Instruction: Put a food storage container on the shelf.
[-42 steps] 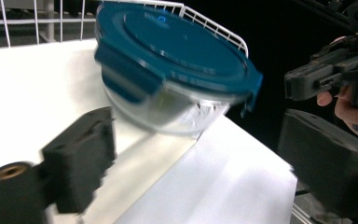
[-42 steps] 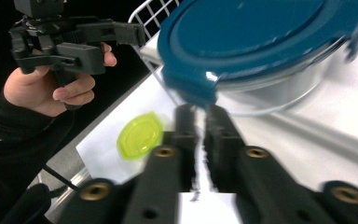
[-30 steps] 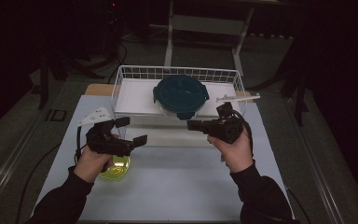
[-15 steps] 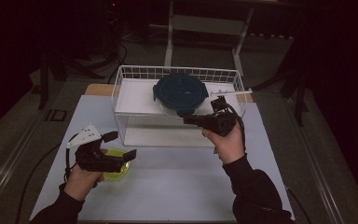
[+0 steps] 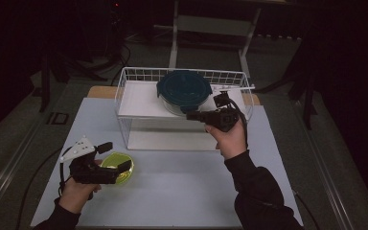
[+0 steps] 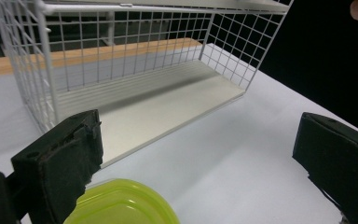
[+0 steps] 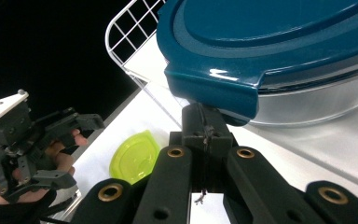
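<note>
Change since earlier: we are seeing the left gripper (image 5: 114, 155) sitting lower and nearer the person than a second ago, and the right gripper (image 5: 191, 115) reaching closer to the teal-lidded container (image 5: 184, 90) than it was.
Left gripper: we are holding it low over the counter (image 5: 182, 187), with its jaws spread wide on either side of the green lid (image 5: 117, 167); in the left gripper view nothing is lying between the pads, and the lid (image 6: 121, 205) is showing just below the left jaw.
Right gripper: we are pointing it at the near edge of the teal-lidded container; in the right gripper view the jaws are pressed together with no gap, their tips sitting right under the tab of the teal lid (image 7: 270, 51). We cannot tell whether they are touching the tab.
Teal-lidded container: we are seeing it resting on the upper shelf of the white wire rack (image 5: 134, 79), toward the right half, its clear glass body (image 7: 317, 100) showing beneath the lid.
Green lid: we are seeing it lying flat on the counter, in front of the rack's left corner and well apart from the container.
White wire rack: we are seeing it standing at the back of the counter, its lower shelf (image 6: 168, 107) bare.
</note>
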Available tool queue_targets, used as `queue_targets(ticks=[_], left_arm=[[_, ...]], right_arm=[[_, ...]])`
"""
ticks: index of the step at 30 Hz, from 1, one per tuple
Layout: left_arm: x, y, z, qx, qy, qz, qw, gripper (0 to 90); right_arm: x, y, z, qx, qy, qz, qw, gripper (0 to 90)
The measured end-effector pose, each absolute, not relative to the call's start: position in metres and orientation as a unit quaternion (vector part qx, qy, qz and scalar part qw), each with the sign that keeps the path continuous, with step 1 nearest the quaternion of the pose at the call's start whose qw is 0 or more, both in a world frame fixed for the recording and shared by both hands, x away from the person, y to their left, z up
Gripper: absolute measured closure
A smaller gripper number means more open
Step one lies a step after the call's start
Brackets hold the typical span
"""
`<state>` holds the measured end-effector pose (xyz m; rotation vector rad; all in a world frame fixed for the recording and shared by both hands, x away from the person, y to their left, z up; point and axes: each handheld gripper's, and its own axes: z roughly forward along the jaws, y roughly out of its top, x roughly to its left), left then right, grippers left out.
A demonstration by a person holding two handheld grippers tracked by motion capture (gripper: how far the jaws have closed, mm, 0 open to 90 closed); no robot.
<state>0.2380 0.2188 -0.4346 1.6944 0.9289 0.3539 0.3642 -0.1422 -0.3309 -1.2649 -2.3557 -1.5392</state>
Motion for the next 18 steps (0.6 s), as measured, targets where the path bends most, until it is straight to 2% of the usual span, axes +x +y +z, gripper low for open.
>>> queue_targets(ticks=[9,12,18], left_arm=[[0.232,0.225,-0.441,0.719,0.374,0.173,0.559,1.1],[0.231,0.228,-0.442,0.719,0.377,0.175,0.557,1.1],[0.230,0.236,-0.445,0.714,0.400,0.159,0.552,1.0]], right_arm=[[0.370,-0.141,-0.332,-0.421,-0.755,-0.502,0.014,89.8],[0.368,-0.143,-0.333,-0.415,-0.755,-0.507,0.025,89.6],[0.352,-0.145,-0.337,-0.390,-0.769,-0.506,0.009,80.8]])
